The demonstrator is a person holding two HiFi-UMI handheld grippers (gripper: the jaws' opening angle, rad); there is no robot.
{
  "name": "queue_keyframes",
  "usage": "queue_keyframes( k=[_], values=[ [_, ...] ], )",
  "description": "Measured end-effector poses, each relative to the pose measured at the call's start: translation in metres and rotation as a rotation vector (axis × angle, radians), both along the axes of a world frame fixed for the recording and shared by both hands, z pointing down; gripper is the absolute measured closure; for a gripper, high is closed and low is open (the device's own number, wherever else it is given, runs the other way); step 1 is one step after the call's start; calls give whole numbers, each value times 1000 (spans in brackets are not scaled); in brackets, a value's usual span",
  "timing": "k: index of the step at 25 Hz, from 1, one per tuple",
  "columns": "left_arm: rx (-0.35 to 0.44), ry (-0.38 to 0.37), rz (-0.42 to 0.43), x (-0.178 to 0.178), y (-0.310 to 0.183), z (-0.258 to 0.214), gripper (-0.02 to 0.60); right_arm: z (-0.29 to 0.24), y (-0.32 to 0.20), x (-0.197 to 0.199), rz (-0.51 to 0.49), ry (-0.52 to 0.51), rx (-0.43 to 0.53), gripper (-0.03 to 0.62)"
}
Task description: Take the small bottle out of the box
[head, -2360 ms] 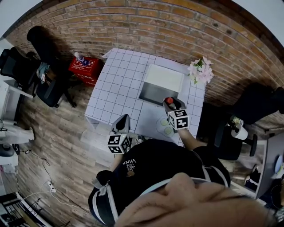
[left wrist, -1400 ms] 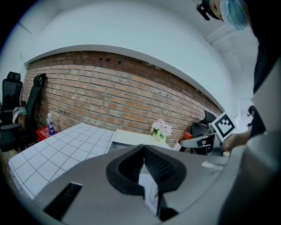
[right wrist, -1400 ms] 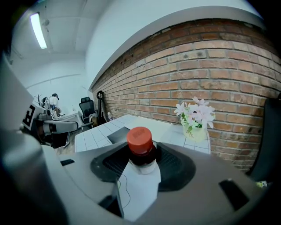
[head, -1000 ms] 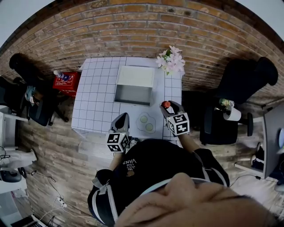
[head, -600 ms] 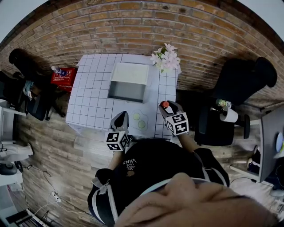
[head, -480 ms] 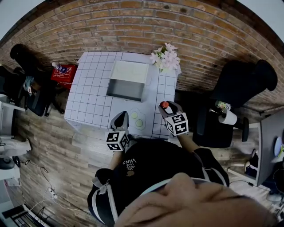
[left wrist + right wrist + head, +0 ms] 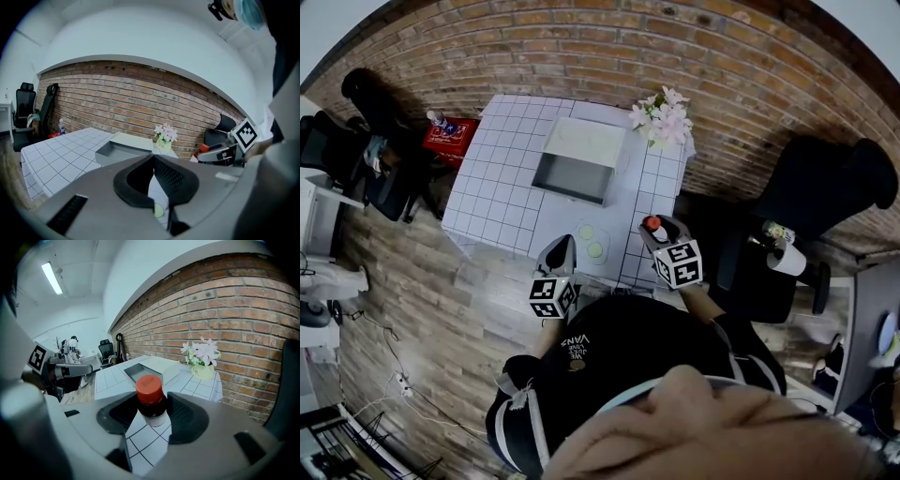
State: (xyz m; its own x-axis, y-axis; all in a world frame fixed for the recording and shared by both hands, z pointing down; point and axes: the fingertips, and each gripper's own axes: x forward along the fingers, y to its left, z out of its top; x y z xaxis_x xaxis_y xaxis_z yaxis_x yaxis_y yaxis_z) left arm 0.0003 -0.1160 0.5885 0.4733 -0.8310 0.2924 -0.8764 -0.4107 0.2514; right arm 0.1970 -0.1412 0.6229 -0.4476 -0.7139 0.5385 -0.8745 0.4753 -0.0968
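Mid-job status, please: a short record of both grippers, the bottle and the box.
left gripper: shut, empty, near the table's front edge
right gripper: shut on small bottle, red cap up
small bottle: out of box, held over table
box: open, on table, beyond both grippers
flowers: table's far right corner

Left hand-held gripper (image 7: 562, 244) closed, right (image 7: 657, 229) clamped

Your right gripper (image 7: 149, 414) hides the lower body of the small bottle (image 7: 150, 398); the pale discs (image 7: 596, 250) near the box (image 7: 572, 176) are too small to identify.
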Motion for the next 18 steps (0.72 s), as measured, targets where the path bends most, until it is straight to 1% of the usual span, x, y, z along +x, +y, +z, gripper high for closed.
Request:
queue_keyframes(
  k=[7, 11, 18],
  values=[
    [27, -21, 2, -15, 15, -6, 569, 1, 22, -12, 13, -12, -4, 405],
    [15, -12, 5, -28, 34, -6, 569, -1, 41, -25, 24, -20, -9, 405],
    [6, -38, 13, -54, 63, -5, 569, -3, 71, -47, 36, -23, -7, 405]
  ],
)
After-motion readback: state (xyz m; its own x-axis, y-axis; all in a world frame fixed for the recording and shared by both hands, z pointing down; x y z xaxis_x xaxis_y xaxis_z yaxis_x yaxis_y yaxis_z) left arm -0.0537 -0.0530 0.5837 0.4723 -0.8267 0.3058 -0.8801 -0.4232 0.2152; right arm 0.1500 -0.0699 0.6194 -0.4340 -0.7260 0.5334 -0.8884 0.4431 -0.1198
